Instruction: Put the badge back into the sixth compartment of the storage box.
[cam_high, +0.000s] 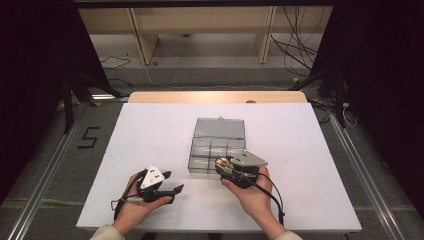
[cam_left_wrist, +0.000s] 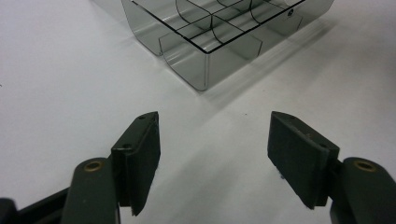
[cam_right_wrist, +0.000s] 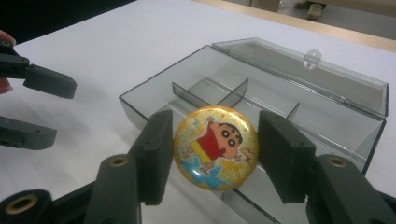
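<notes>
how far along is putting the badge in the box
Done: the clear box lies open with its lid back, and the right gripper has the round cartoon badge clamped between its jaws, just above the box's near edge. In hand: carrying it over the compartments. Left: lowering and releasing it; the visible compartments look empty. The left gripper waits open beside the box.
</notes>
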